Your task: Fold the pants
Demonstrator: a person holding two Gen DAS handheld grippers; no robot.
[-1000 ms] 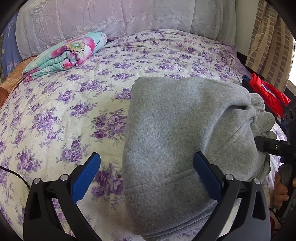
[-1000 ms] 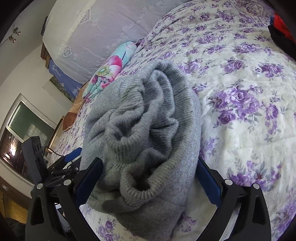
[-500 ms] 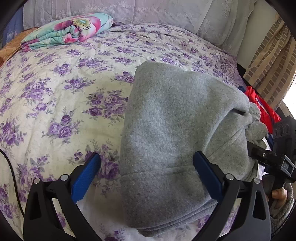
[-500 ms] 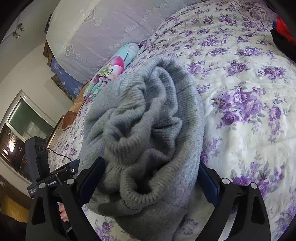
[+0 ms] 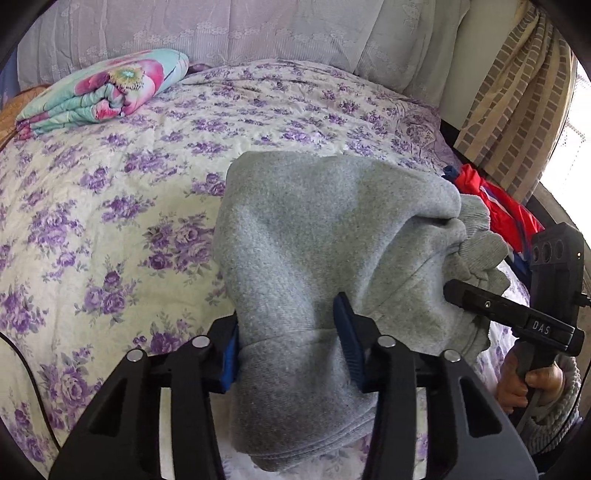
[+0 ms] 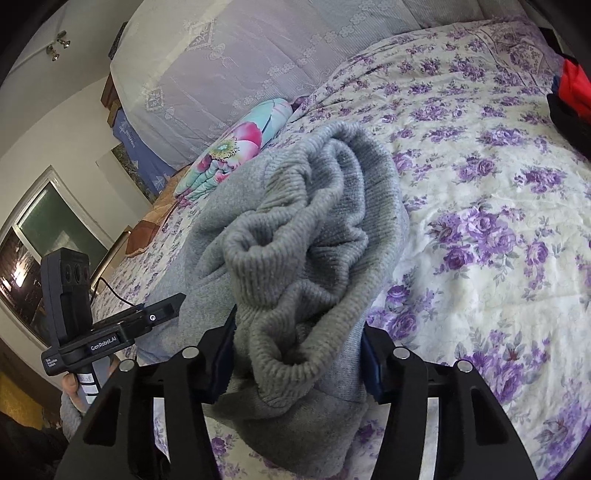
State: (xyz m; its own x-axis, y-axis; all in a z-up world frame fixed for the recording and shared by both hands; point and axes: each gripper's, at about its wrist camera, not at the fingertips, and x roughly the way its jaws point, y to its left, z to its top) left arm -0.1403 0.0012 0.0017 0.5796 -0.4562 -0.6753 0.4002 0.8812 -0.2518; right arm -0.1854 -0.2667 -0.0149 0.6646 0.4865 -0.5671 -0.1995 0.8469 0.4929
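The grey pants [image 5: 317,236] lie as a thick folded bundle on the purple-flowered bedspread [image 5: 110,229]. My left gripper [image 5: 290,345] is at the bundle's near smooth end. Its jaws are closing, and the blue pads [image 5: 347,339] press into the fabric from both sides. In the right wrist view the bunched ribbed end of the pants [image 6: 303,236] faces me. My right gripper [image 6: 297,363] has its jaws closing on that end, and the cloth is squeezed between its pads [image 6: 369,369]. The two grippers sit at opposite ends of the bundle.
A folded floral blanket [image 5: 103,92] lies at the far left by the lace-covered pillows [image 5: 258,29]. Red clothing [image 5: 495,206] sits at the bed's right edge, below a curtain [image 5: 517,103]. A black cable [image 5: 22,354] crosses the bedspread at near left.
Both grippers' jaws have come in from wide apart and now pinch the ends of the pants bundle. The bundle is squeezed narrower between the pads. The hands hardly moved.
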